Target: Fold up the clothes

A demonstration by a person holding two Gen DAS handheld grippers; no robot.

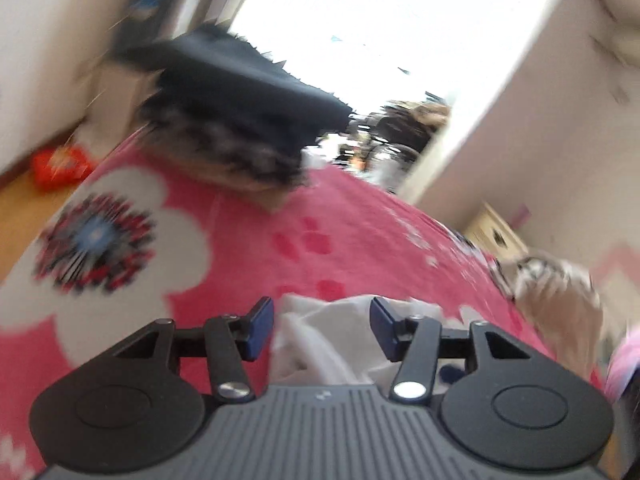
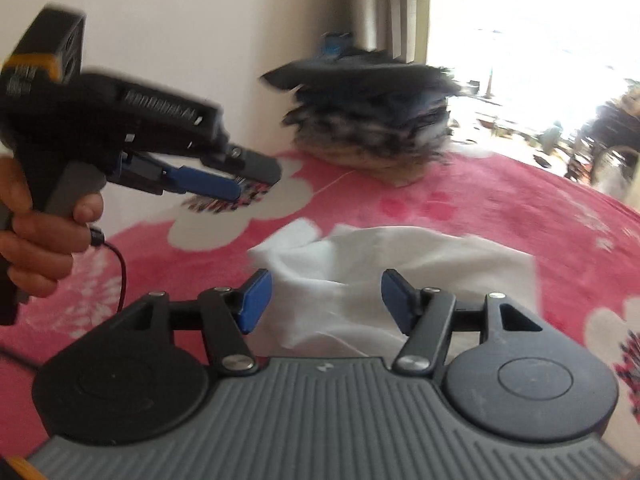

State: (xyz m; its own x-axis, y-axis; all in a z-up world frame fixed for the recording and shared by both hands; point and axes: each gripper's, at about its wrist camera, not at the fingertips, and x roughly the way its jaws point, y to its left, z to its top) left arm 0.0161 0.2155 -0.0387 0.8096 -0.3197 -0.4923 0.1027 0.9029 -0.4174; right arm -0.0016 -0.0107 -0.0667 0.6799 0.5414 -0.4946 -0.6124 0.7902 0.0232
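Hand-held gripper, left point(image 1: 322, 328): jaws apart, empty. Hand-held gripper, right point(image 2: 326, 300): jaws apart, over crumpled white cloth garment point(image 2: 400, 256) on pink floral blanket point(image 2: 500, 208).

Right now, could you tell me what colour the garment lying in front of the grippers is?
Plain white garment, seen best in the right wrist view.

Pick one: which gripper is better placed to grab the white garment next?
Right, probably. The right gripper is open, low over the crumpled white garment, cloth between its fingers. In the right wrist view the left gripper sits off to the side over the pink blanket, though its own view shows cloth near.
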